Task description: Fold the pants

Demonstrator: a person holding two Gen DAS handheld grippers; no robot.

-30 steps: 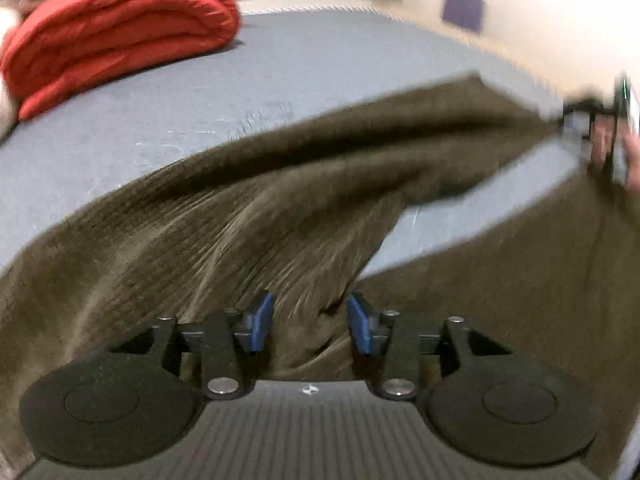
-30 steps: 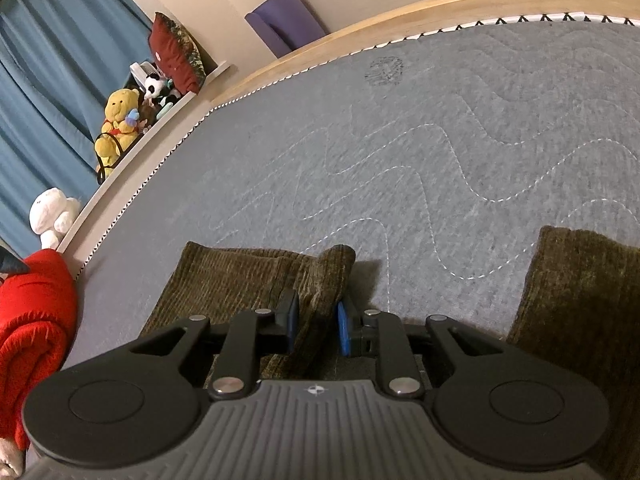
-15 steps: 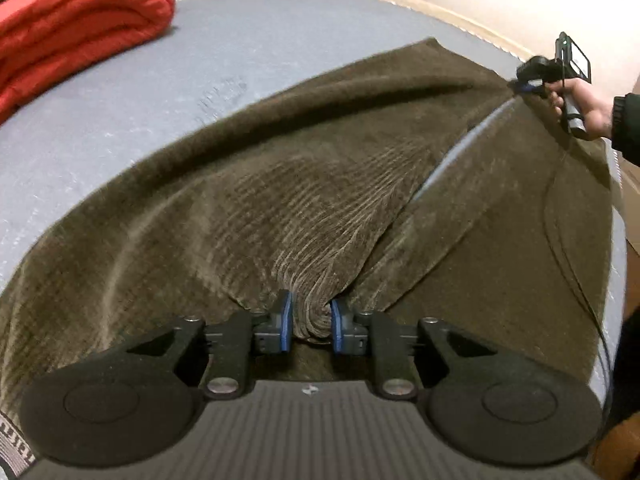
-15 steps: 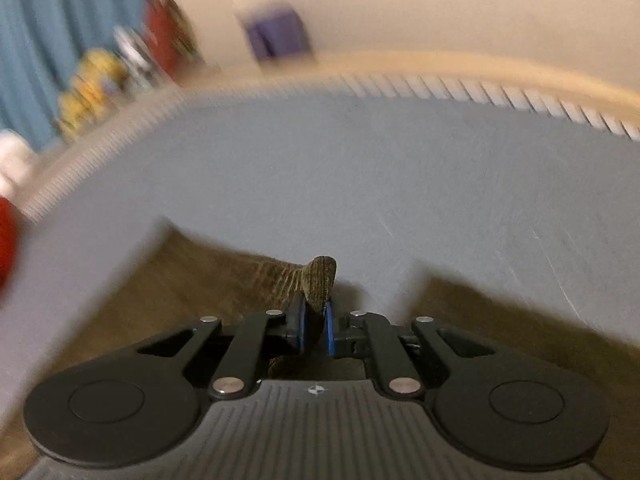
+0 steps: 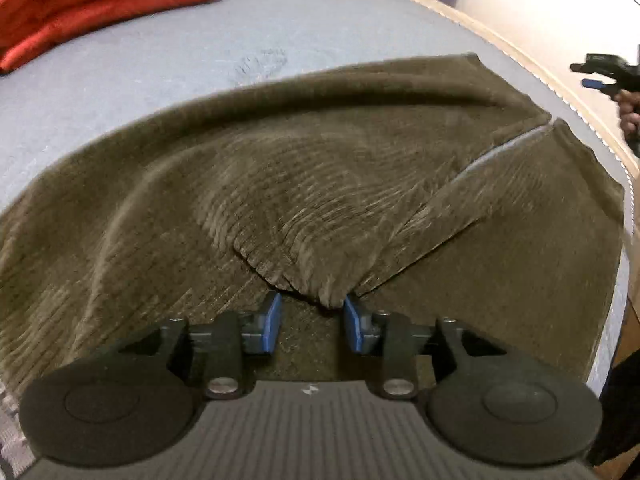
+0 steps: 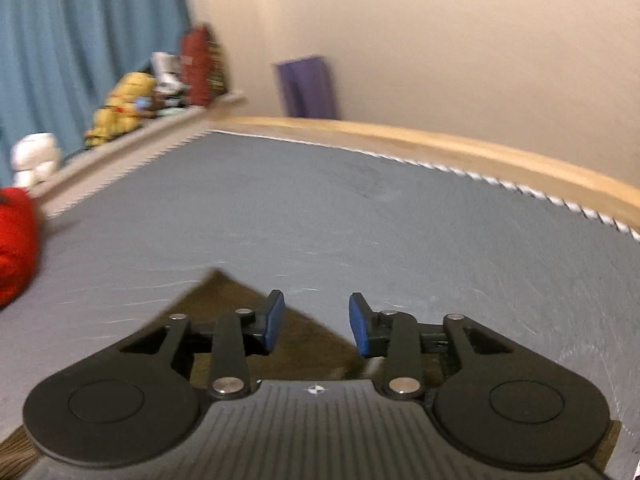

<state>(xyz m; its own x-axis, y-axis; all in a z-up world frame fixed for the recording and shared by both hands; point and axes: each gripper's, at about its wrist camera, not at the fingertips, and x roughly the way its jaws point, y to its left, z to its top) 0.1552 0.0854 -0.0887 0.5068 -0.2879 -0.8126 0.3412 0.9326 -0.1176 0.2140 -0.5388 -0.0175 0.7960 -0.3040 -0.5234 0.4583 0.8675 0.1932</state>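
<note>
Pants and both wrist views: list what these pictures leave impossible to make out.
- Left wrist view: the near end of the brown corduroy pants is hidden under the left gripper; its body covers it.
- Left wrist view: the right gripper is cut off by the frame edge.
- Right wrist view: motion blur smears the shelf toys; only a corner of the pants shows behind the right gripper's open fingers.

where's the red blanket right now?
Left wrist view: the red blanket lies folded at top left on the grey bed, beyond the pants. Right wrist view: only its edge shows at far left.
</note>
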